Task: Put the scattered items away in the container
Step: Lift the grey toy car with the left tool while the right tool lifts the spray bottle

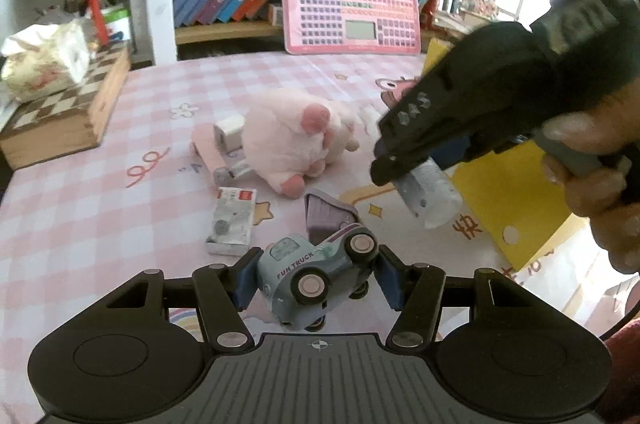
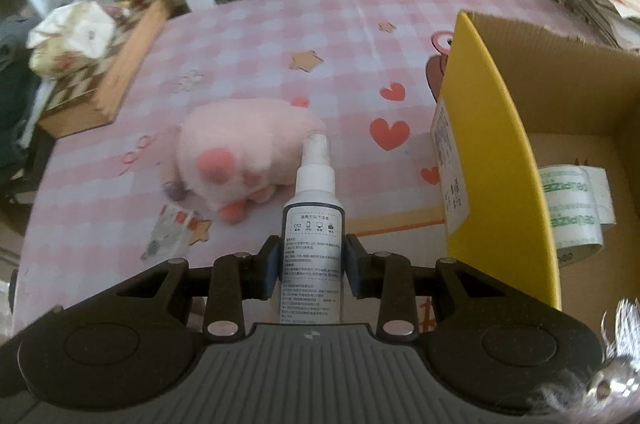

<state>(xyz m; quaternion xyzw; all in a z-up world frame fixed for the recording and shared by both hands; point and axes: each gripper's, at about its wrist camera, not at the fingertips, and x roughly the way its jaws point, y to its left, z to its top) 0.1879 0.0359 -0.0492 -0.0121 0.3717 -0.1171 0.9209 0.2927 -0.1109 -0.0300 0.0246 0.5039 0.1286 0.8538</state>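
My left gripper point(image 1: 314, 274) is shut on a pale blue toy truck point(image 1: 316, 274) and holds it tilted above the pink checked tablecloth. My right gripper point(image 2: 312, 264) is shut on a white spray bottle point(image 2: 314, 224), just left of the yellow cardboard box point(image 2: 496, 152); the bottle also shows in the left wrist view point(image 1: 430, 194). A pink plush toy point(image 1: 292, 136) lies mid-table, also in the right wrist view point(image 2: 240, 160). A small white packet point(image 1: 232, 220), a white charger point(image 1: 228, 134) and a purple toy piece point(image 1: 326, 214) lie near it.
The box holds a roll of tape point(image 2: 572, 212). A chessboard box point(image 1: 68, 112) with a tissue pack stands at the left. A pink toy keyboard point(image 1: 352, 2) leans against the bookshelf at the back.
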